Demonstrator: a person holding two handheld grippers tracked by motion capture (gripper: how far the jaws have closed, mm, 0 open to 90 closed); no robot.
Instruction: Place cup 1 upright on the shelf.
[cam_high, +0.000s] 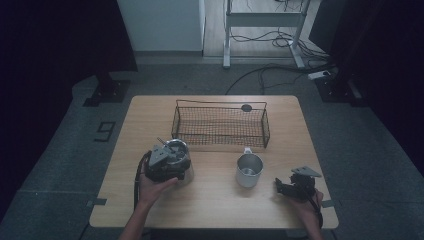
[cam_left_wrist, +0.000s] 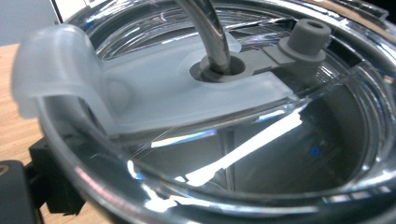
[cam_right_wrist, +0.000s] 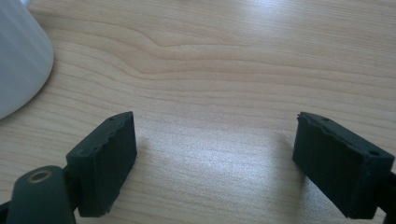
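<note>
while the high view shows the left gripper (cam_high: 167, 162) at a lidded steel tumbler (cam_high: 178, 159) on the bench (cam_high: 210, 205), its fingers' grip can't be told. left gripper view: clear lid (cam_left_wrist: 224, 107), metal straw (cam_left_wrist: 205, 28). right gripper view: right gripper (cam_right_wrist: 215, 158) fingers wide, empty, beside a steel mug (cam_right_wrist: 18, 56).

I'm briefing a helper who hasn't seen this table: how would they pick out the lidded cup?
Start at the wire basket at the far side of the table. The lidded cup stands before its left end, at the left claw. Unlike the open metal mug to its right, it has a clear lid and a straw.
</note>
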